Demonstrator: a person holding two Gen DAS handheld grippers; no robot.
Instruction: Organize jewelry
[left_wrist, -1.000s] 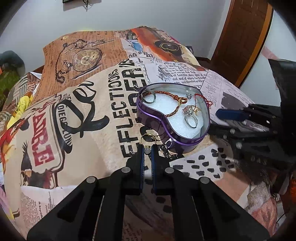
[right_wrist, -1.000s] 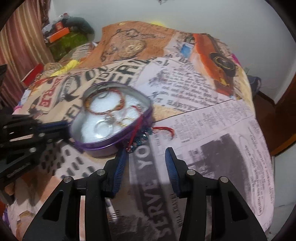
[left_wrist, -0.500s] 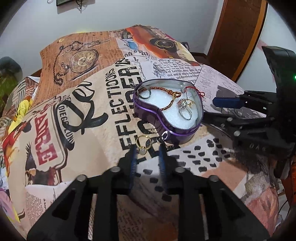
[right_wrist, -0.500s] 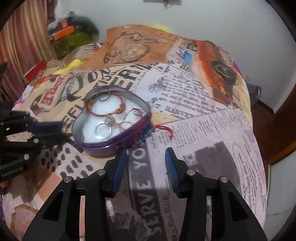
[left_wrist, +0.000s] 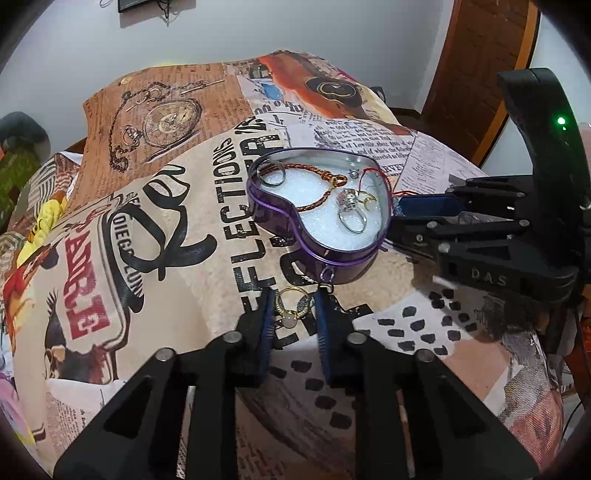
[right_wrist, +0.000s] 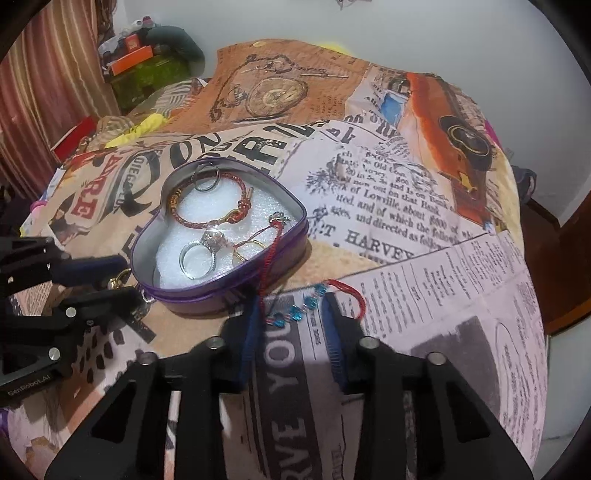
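Two claws are closing beside the heart tin (left_wrist: 280, 221) on the printed cloth: the left claw (left_wrist: 293, 314) around a gold ring (left_wrist: 290, 304), not yet pinched, and the right claw (right_wrist: 291, 317) around a red bracelet (right_wrist: 295, 314) trailing over the rim. Next, each needs a firm pinch, then a lift into the tin. "DAS" and "GenRobot.AI" mark the claws; the cloth reads "HARVEY".

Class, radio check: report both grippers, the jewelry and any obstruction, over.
Left gripper closing around gold ring on cloth. Right gripper closing over blue-beaded red cord trailing from heart tin. Nothing blocking.
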